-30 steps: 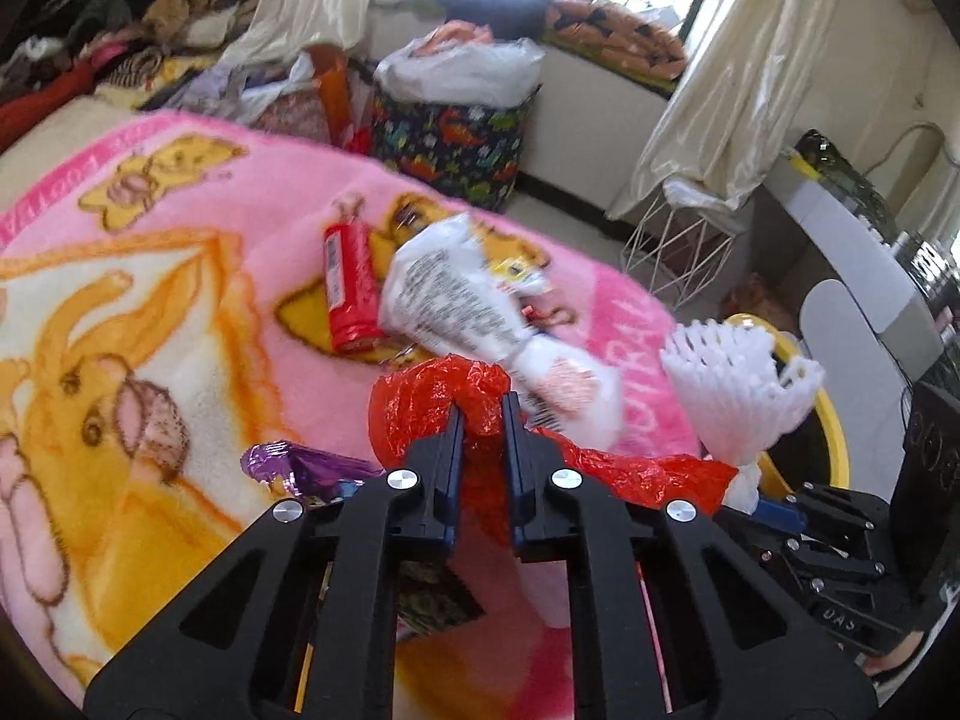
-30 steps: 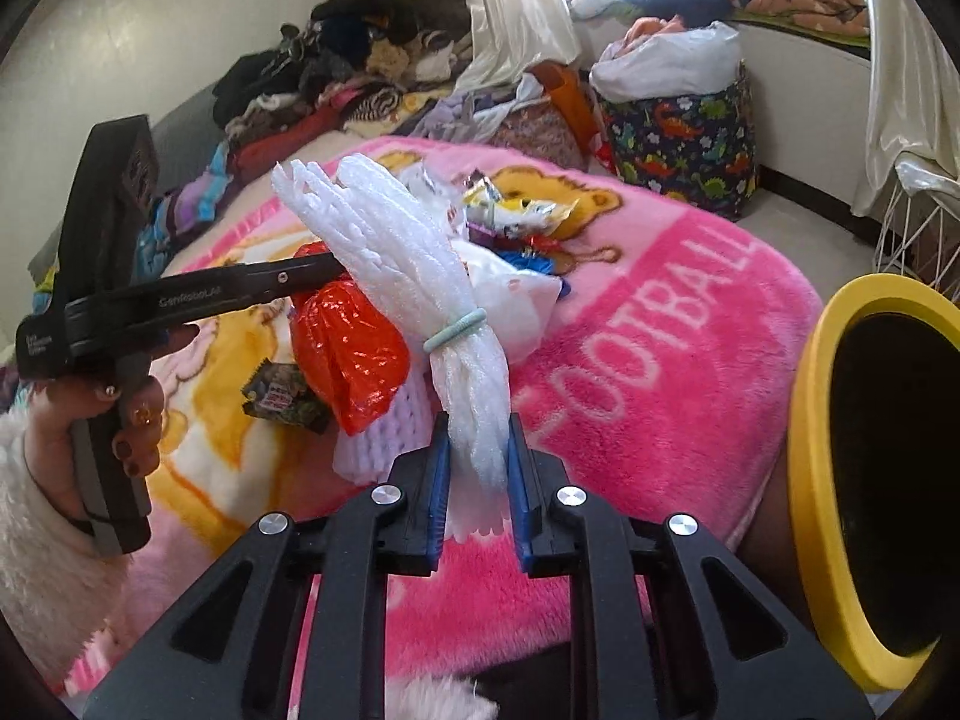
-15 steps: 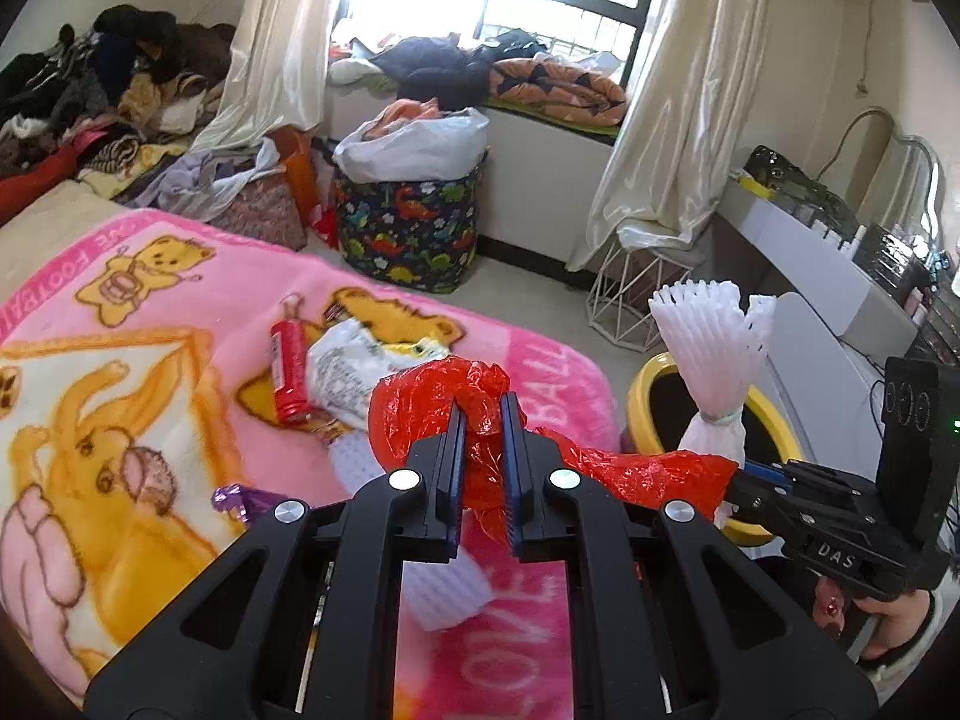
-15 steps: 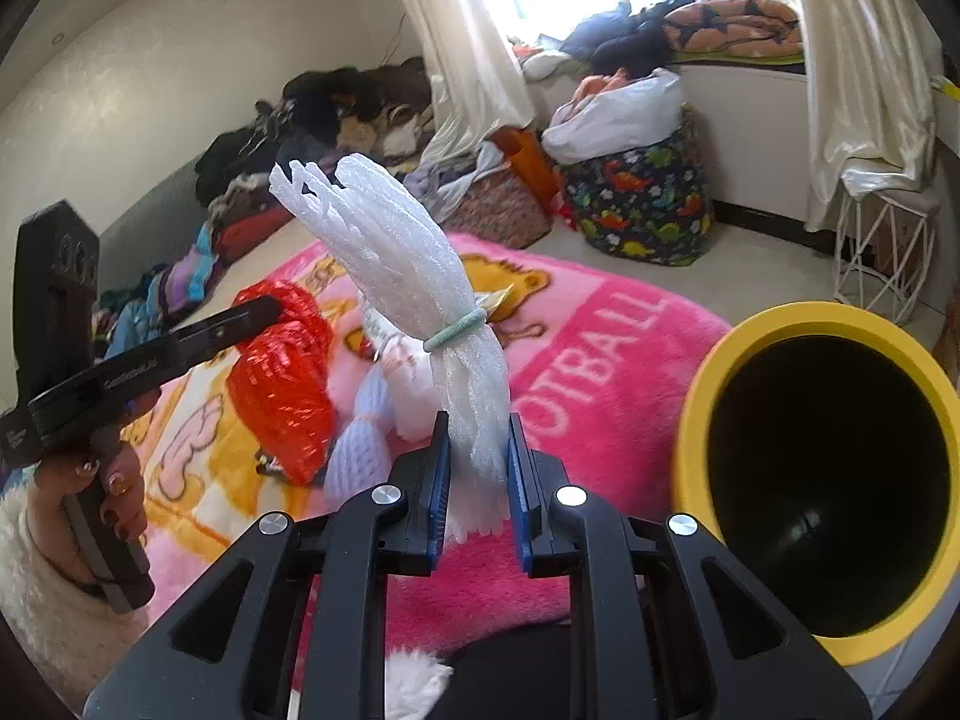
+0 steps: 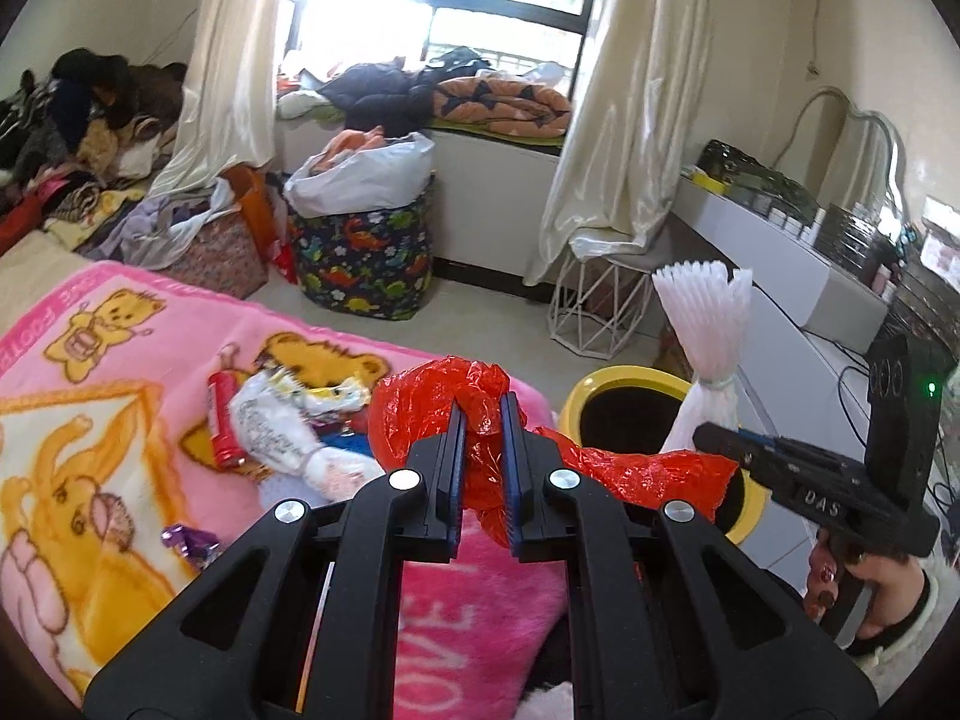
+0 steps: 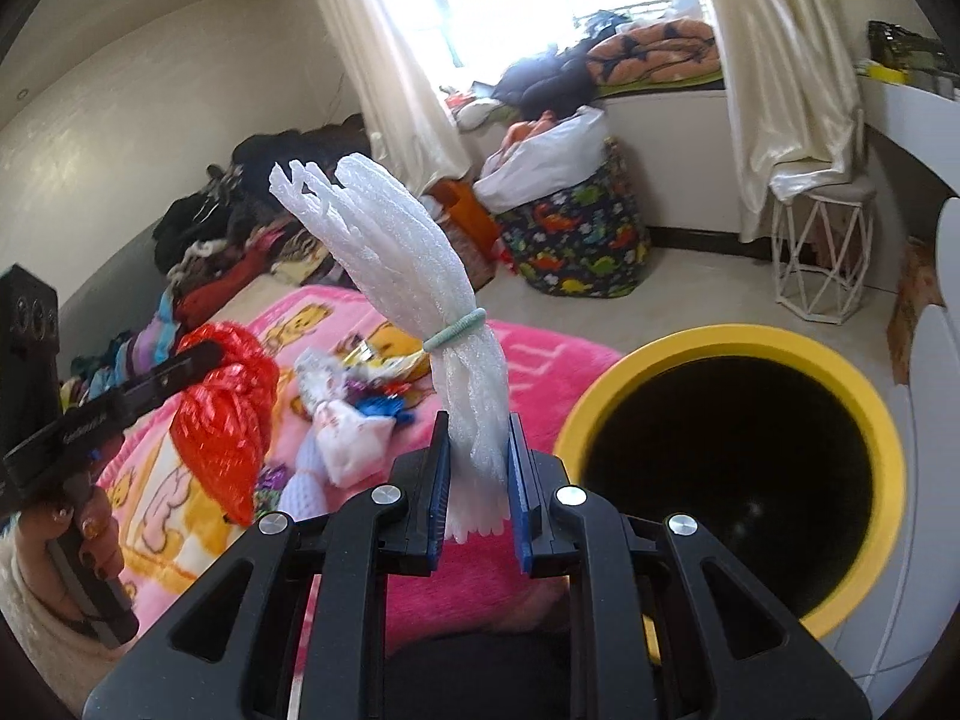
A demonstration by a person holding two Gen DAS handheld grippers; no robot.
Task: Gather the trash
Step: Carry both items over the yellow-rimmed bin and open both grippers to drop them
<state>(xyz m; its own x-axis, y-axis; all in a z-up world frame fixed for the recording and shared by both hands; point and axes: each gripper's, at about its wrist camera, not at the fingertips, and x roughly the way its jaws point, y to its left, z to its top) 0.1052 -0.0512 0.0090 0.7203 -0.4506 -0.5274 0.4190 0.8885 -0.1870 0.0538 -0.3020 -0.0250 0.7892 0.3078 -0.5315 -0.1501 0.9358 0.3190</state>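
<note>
Your left gripper [image 5: 480, 420] is clamped on a crumpled red plastic bag [image 5: 432, 414], which bulges above and to the left of the fingers and trails a long tail to the right, toward the yellow bin [image 5: 585, 399]; seen from the right wrist, the same bag [image 6: 225, 420] hangs down from the left tool above the pink blanket [image 6: 540, 360]. Your right gripper [image 6: 477, 450] is closed on the lower end of a white foam bundle [image 6: 390, 252] tied at its waist by a pale green band [image 6: 454, 329]. The bundle's long axis runs nearly upright, leaning up and to the left in the right wrist view, with its splayed, frayed end pointing toward the ceiling; from the left wrist the bundle [image 5: 705, 324] stands upright over the far rim of the bin, fanned end uppermost. The bin [image 6: 738, 348], yellow-rimmed and dark inside, sits on the floor just beside the blanket's edge, to the right of your right gripper. More litter lies on the blanket [image 5: 108, 396]: a red tube [image 5: 223, 420], a white printed wrapper [image 5: 270, 426], and a small purple wrapper [image 5: 189, 543] near the left tool's body. Your right hand [image 5: 882, 588] grips the tool's handle at lower right.
</note>
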